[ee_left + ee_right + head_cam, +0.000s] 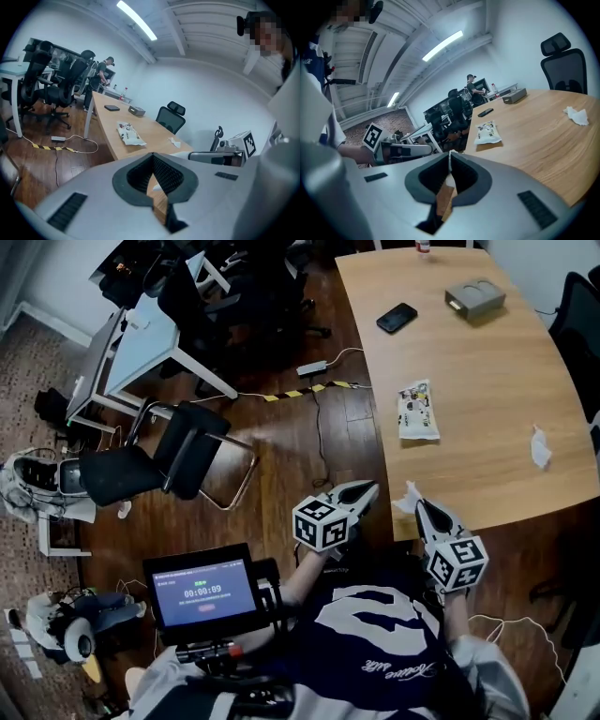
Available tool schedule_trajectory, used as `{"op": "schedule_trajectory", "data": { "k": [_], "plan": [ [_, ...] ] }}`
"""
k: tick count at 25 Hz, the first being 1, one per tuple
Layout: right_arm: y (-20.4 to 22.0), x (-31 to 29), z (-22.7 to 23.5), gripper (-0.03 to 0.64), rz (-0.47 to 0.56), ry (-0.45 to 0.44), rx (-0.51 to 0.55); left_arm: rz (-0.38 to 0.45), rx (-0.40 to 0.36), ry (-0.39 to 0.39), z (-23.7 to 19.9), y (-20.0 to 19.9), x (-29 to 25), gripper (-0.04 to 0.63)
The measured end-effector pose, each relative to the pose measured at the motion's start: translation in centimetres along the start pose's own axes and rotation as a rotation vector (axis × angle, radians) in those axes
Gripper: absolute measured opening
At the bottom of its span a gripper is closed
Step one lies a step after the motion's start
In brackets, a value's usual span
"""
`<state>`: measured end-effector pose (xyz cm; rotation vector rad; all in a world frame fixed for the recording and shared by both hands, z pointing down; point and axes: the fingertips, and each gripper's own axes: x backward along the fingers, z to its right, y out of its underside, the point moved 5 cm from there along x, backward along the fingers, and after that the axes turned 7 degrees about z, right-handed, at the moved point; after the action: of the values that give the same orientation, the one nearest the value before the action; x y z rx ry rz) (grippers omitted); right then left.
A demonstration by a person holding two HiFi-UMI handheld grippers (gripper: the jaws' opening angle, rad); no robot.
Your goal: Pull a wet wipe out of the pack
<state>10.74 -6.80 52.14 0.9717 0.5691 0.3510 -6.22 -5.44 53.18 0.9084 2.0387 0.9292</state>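
Midway along the wooden desk [487, 371] the wipe pack [417, 411] is seen lying flat, while a wet wipe [407, 499] is pinched at the near edge by the right gripper's [419, 509] closed fingers and the left gripper's [368, 489] fingers are shut on nothing, so the pull is judged done.

From my end: table [487, 427] looks like smooth matt wood, wipe pack [416, 411] glossy crinkly plastic, wet wipe [408, 496] soft white cloth, floor [291, 465] shiny dark wood.

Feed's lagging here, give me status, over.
Left gripper shut, empty. Right gripper shut on wet wipe at table edge. Pack farther up table, apart from both. Nothing in the way.
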Motion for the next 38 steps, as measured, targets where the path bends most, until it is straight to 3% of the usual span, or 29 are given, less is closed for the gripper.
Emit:
{"op": "schedule_trajectory", "data": {
  "k": [7,12,19,26,31,38],
  "plan": [
    [0.8,-2.3,-4.5,0.008,0.012,-0.002,0.032,0.042,0.025,0.007,-2.3,0.1,5.8,0.003],
    [2.5,-3.4,-9.4,0.008,0.075,0.039,-0.088,0.056,0.026,0.028,-4.4,0.4,12.6,0.005],
    [8.0,-3.1,-17.1,0.008,0.061,0.131,-0.06,-0.008,0.027,0.097,-7.6,4.5,20.6,0.004],
    [10.3,1.8,-21.1,0.008,0.061,0.258,-0.053,-0.001,0.083,0.223,-5.8,6.2,21.5,0.003],
    [11.1,3.9,-21.5,0.008,0.067,0.297,-0.072,-0.036,0.068,0.299,-2.7,8.0,21.8,0.003],
    [10.7,4.9,-22.9,0.008,0.097,0.248,-0.026,-0.001,0.043,0.26,-1.2,7.5,23.2,0.004]
  ]
}}
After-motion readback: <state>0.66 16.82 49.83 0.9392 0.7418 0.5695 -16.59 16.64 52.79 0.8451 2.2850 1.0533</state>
